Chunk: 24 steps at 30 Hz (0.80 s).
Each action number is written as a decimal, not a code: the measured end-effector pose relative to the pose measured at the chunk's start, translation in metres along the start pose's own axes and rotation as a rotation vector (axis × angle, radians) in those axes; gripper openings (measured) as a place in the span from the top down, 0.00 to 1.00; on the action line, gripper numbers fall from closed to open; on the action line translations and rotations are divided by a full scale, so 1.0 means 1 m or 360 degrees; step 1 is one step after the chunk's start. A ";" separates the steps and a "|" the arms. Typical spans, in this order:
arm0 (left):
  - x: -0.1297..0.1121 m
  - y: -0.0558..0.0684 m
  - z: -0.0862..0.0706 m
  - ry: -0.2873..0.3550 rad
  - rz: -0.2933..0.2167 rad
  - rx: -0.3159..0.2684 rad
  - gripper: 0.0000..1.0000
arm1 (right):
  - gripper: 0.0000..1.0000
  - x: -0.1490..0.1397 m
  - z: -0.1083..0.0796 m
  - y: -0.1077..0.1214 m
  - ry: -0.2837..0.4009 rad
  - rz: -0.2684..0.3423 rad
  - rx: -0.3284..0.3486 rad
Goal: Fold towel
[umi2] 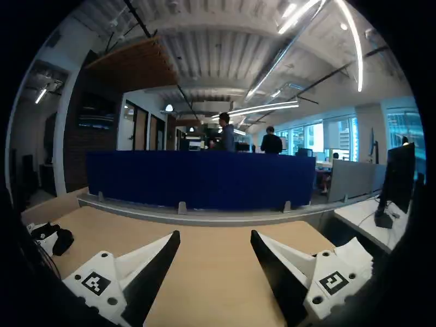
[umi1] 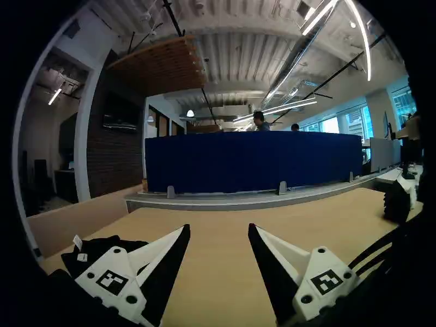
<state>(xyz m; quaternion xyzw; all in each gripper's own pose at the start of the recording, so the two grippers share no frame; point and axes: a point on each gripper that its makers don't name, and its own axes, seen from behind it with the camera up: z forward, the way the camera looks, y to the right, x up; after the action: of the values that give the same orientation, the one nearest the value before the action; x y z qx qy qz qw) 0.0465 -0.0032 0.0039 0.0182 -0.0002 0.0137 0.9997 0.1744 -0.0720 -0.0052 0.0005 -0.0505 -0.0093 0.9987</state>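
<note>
Towel: dark cloth with small white tags, taken to be the task item. It lies bunched on the worktop just left of the left hand-held gripper, outside its fingers and partly hidden behind the left finger. Whether it is flat or already doubled cannot be told.

Left hand-held gripper: jaws wide, nothing between them, bare worktop ahead.

Right hand-held gripper: jaws wide, empty, bare worktop ahead and no cloth in front of its fingers.

Surroundings: blue partition well ahead of both hand-held grippers, with people standing beyond it. A monitor stands on a side desk off to the right of the right hand-held gripper.

Hazards, as judged:
- Missed grasp. The towel sits off the left hand-held gripper's line, so closing from here would likely catch air.
- Poor hold. The dark fabric hides its edges and corners, so a pinch may take only a tag or a single layer. The fold would then come out skewed.
- Sliding. The worktop looks smooth, so a fingertip pushing under an edge may shove the bunch along rather than lift it.
- One-sided lift. With the right hand-held gripper well apart from the cloth, the towel may be raised by one corner and twist.
- Scraping. A steep approach may jam the fingertips on the worktop.
</note>
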 end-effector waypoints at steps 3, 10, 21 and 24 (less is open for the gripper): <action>-0.008 -0.001 0.000 0.0001 0.0005 0.0005 0.22 | 0.00 0.000 0.001 -0.001 0.0015 0.0005 0.0004; -0.028 -0.002 0.000 0.0005 -0.0008 0.0007 0.22 | 0.00 -0.007 0.006 -0.004 0.0040 0.0004 0.0015; -0.049 -0.009 0.000 -0.0021 -0.0052 0.0043 0.22 | 0.00 -0.022 0.012 -0.007 0.0018 0.0007 0.0029; -0.049 -0.008 0.000 -0.0014 -0.0054 0.0042 0.22 | 0.00 -0.022 0.014 -0.008 0.0019 -0.0003 0.0034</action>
<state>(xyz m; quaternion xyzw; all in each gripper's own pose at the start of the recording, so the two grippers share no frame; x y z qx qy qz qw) -0.0025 -0.0128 0.0034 0.0314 -0.0040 -0.0032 0.9995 0.1508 -0.0793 0.0061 0.0114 -0.0446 -0.0097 0.9989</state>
